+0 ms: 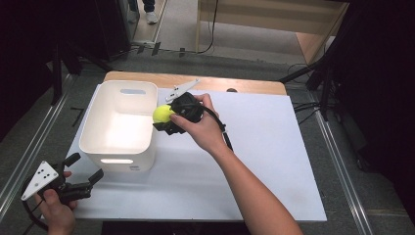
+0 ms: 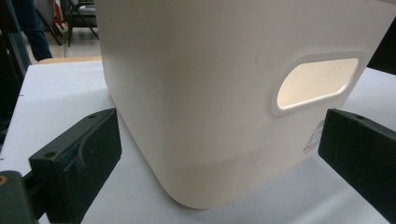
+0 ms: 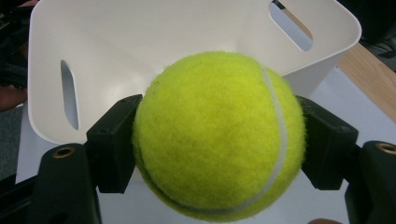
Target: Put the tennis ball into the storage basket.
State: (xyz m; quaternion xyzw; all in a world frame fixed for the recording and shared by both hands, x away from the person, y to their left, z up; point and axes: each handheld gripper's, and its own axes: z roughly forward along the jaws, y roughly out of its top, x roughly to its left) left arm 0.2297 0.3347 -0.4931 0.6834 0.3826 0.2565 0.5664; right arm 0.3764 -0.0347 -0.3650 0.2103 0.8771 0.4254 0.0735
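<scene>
At the lower left of the high view, the left gripper (image 1: 87,169) rests on the white table (image 1: 274,161), jaws spread wide and grasping nothing, aimed at the near wall of a white plastic bin (image 1: 117,147) with oval handle slots. Farther up, near the centre, the right gripper (image 1: 165,117) is clamped on a yellow-green tennis ball (image 1: 162,114), held just at the bin's right rim. The bin's interior looks bare.

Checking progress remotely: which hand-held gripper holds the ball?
The right hand-held gripper, at the white bin's rim, grips the tennis ball; the left hand-held gripper is open and empty.
</scene>
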